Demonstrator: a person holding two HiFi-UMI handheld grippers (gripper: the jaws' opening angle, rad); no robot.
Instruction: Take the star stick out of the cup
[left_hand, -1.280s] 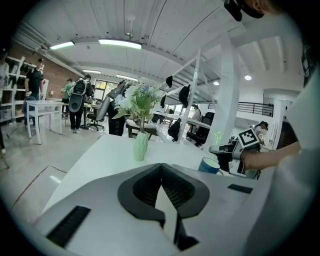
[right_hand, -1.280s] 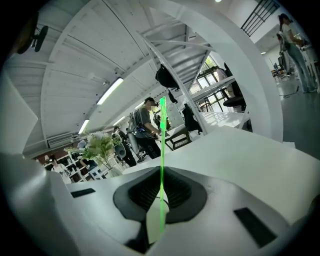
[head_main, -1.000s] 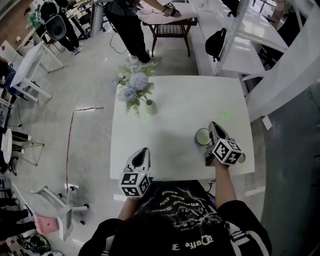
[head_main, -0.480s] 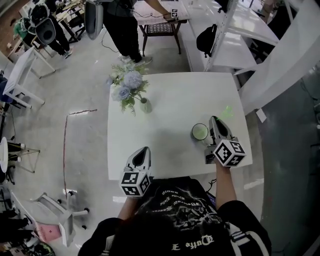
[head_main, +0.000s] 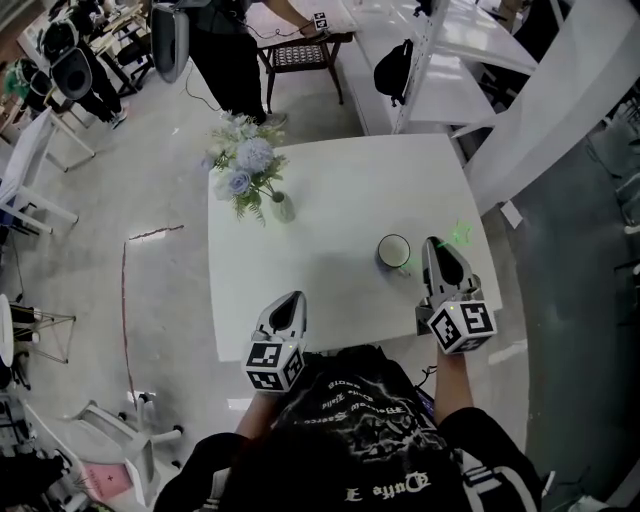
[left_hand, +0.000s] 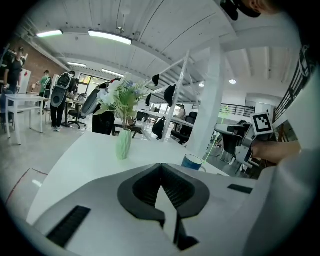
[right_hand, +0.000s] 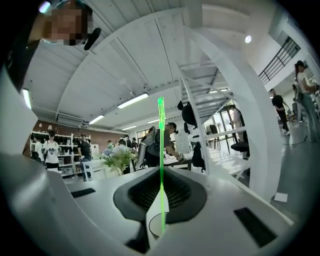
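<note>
My right gripper (head_main: 441, 252) is shut on the thin green star stick (right_hand: 161, 150), which stands straight up between its jaws. The stick's star end (head_main: 458, 233) shows just past the fingertips in the head view. The blue cup (head_main: 394, 251) with a white inside stands on the white table (head_main: 330, 200), just left of the right gripper and apart from it. A round rim (right_hand: 152, 226) shows below the jaws by the stick's lower end. My left gripper (head_main: 291, 303) is shut with nothing in it, near the table's front edge. It faces the cup (left_hand: 192, 162).
A pale green vase of blue and white flowers (head_main: 280, 206) stands at the table's far left corner. White shelving posts (head_main: 560, 90) rise right of the table. A person (head_main: 225, 50) stands at a small table (head_main: 300, 45) beyond the far edge. Chairs line the left floor.
The right gripper has risen and drawn to the right of the cup with the green stick in it. The left gripper has stayed where it was.
</note>
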